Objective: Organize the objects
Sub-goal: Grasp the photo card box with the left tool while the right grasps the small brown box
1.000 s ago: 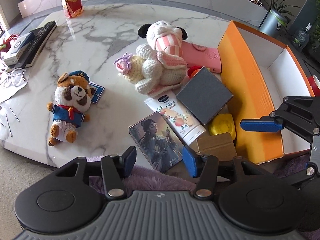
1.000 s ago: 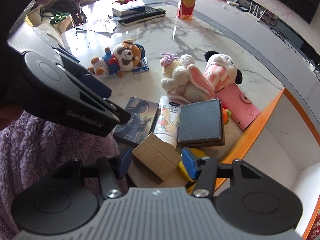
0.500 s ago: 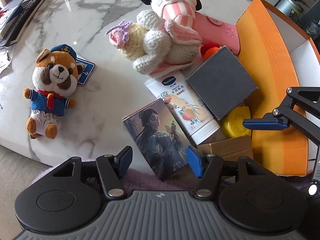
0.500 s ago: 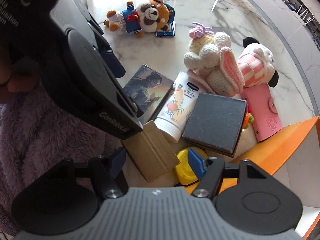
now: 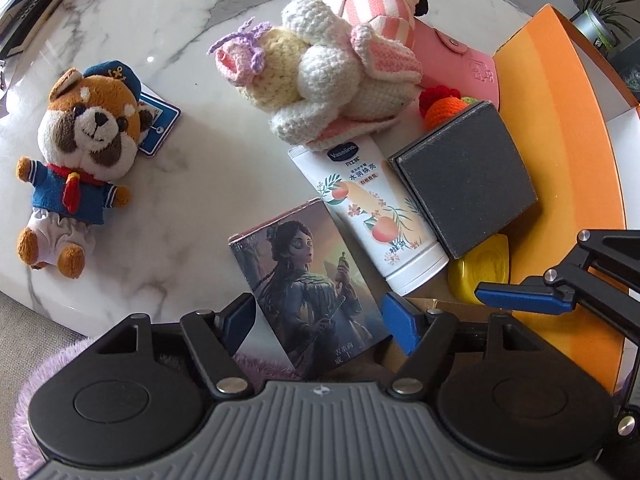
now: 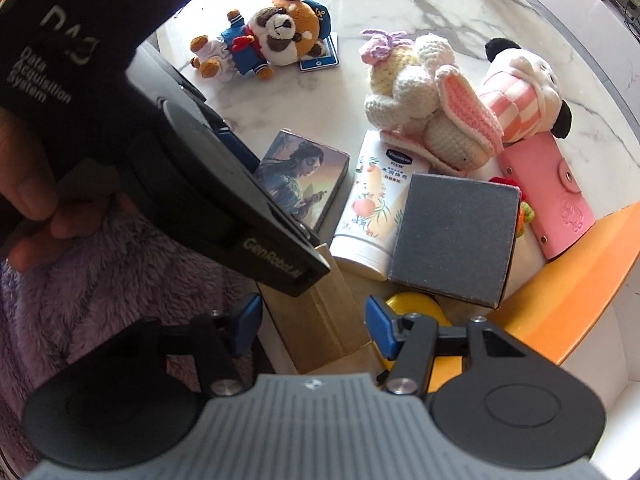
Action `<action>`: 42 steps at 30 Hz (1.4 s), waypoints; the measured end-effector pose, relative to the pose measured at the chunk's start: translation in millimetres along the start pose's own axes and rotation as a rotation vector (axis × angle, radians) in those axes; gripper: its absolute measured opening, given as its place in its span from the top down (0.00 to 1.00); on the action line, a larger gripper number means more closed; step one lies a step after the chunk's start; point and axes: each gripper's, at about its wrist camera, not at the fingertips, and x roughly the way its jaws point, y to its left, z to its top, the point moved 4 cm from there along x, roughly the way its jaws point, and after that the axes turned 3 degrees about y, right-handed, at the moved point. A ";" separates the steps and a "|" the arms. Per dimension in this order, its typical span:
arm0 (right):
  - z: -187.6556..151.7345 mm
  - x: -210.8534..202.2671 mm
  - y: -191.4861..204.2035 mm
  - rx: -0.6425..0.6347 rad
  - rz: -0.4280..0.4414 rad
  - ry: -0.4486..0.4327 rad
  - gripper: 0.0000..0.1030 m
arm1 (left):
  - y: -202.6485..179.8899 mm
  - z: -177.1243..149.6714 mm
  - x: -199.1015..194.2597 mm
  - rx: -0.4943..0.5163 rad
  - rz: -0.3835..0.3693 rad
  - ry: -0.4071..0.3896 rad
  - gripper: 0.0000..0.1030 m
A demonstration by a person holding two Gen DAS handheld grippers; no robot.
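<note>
Left tool (image 5: pixel 318 316) is spread wide with the picture box (image 5: pixel 308 284) sitting between its fingers, not pinched. Right tool (image 6: pixel 312 322) is spread too, straddling the brown box (image 6: pixel 320 320) at the desk (image 5: pixel 160 40) edge. The lotion tube (image 5: pixel 368 208) lies beside the picture box, the grey box (image 5: pixel 466 184) leans over the yellow thing (image 5: pixel 484 268), and the orange bin (image 5: pixel 560 140) is just right of them.
</note>
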 end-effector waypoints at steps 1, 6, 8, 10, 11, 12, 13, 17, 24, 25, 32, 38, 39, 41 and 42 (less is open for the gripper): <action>-0.7 -0.7 0.1 0.000 -0.001 0.000 0.43 | -0.1 0.2 0.9 -0.001 0.000 0.002 0.18; -3.9 -3.9 -2.8 0.010 -0.023 0.008 0.46 | -2.7 0.1 2.6 0.026 0.018 0.004 0.19; -5.4 -4.2 -6.4 0.017 -0.031 0.010 0.47 | -6.3 -1.9 -2.1 0.099 0.062 -0.003 0.21; -7.1 -4.3 -8.3 0.022 -0.029 0.012 0.47 | -11.1 -3.1 -4.9 0.182 0.114 -0.007 0.22; -7.4 -4.6 -8.2 0.023 -0.029 0.011 0.47 | -10.9 -3.6 -5.6 0.193 0.124 -0.005 0.22; -7.9 -5.4 -8.3 0.024 -0.029 0.009 0.47 | -9.1 -2.9 -5.5 0.187 0.116 0.002 0.22; -8.2 -6.0 -8.9 0.028 -0.027 0.006 0.47 | -6.1 -1.9 -4.8 0.166 0.104 0.011 0.22; -7.4 -10.7 -11.1 0.045 -0.008 -0.017 0.47 | 9.8 1.2 -2.2 0.059 0.054 0.029 0.23; -7.4 -11.3 -13.3 0.067 0.000 -0.034 0.51 | 14.2 -0.8 -8.2 0.058 0.068 -0.006 0.28; -7.8 -12.5 -13.4 0.075 0.005 -0.042 0.51 | 17.0 -2.1 -10.5 0.050 0.063 -0.012 0.28; -9.4 -33.1 -8.8 0.108 0.005 -0.112 0.52 | 22.6 -14.7 -48.7 0.046 0.043 -0.134 0.30; -16.0 -74.4 -10.8 0.178 -0.021 -0.259 0.53 | -13.9 0.1 -82.6 0.100 0.037 -0.257 0.31; -19.1 -83.4 -12.0 0.191 -0.031 -0.288 0.53 | -19.2 -0.1 -91.8 0.117 0.037 -0.276 0.31; -27.5 -103.4 -17.6 0.229 -0.051 -0.349 0.53 | -34.7 -1.6 -111.4 0.163 0.033 -0.319 0.31; -33.1 -115.2 -20.7 0.255 -0.060 -0.383 0.53 | -42.3 -2.0 -119.6 0.184 0.029 -0.337 0.32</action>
